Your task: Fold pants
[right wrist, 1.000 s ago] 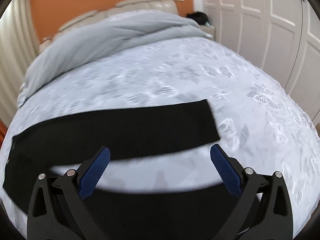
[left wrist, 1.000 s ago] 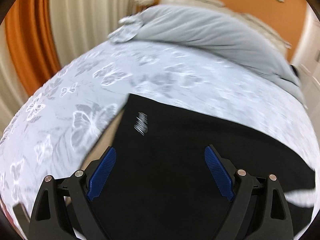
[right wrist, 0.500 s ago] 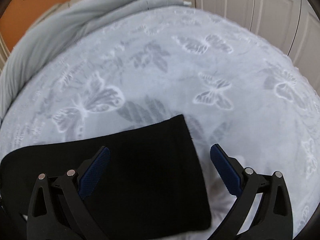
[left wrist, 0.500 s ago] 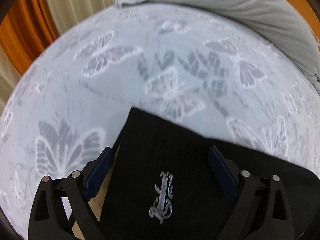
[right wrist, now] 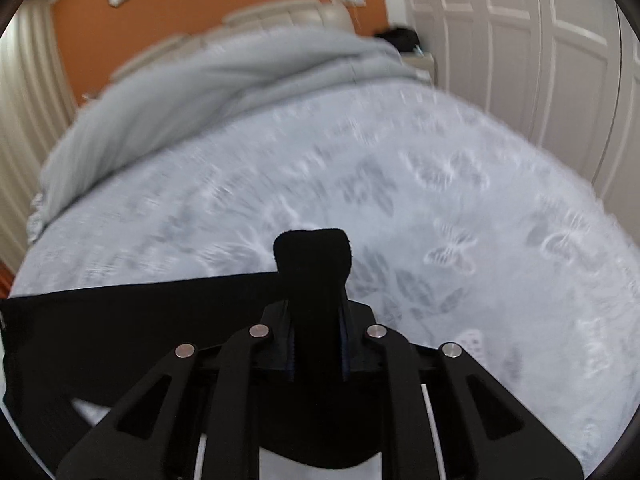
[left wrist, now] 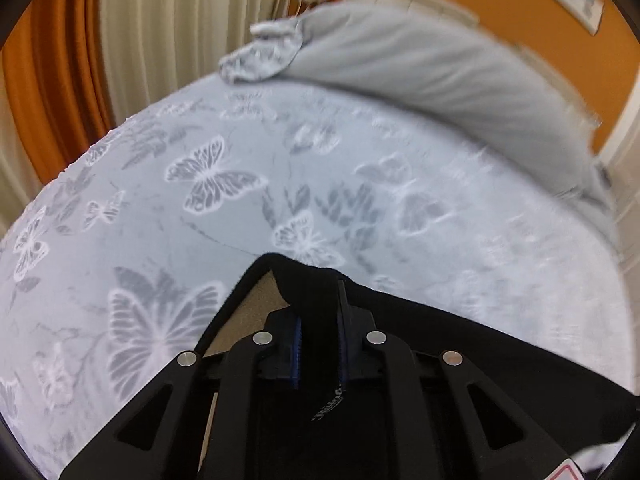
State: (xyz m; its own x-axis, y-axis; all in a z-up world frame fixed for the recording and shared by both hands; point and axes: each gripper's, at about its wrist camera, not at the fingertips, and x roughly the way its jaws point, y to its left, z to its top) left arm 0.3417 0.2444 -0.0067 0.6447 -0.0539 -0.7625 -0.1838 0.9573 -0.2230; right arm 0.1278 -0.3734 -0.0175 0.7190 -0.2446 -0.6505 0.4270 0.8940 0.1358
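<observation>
Black pants point(left wrist: 460, 360) lie across a pale butterfly-print bedspread point(left wrist: 200, 220). In the left wrist view my left gripper point(left wrist: 318, 312) has its jaws closing on a corner of the pants, which carries a white logo. The fabric is bunched between the blue pads point(left wrist: 297, 344) and lifted into a peak. In the right wrist view my right gripper point(right wrist: 316, 312) has its jaws closing on the other end of the pants point(right wrist: 120, 320). A black fold point(right wrist: 312, 252) is squeezed between its pads and pokes out past the fingertips.
A rumpled grey duvet point(left wrist: 420, 60) is heaped at the head of the bed, also visible in the right wrist view point(right wrist: 200, 92). Cream and orange curtains point(left wrist: 160, 40) hang to the left. White wardrobe doors point(right wrist: 540, 60) stand close on the right. Bare bedspread point(right wrist: 440, 220) stretches ahead.
Both grippers stood wide open over the pants' ends and have since closed on the fabric. Both views have pulled back, and the pinched cloth has risen off the bed.
</observation>
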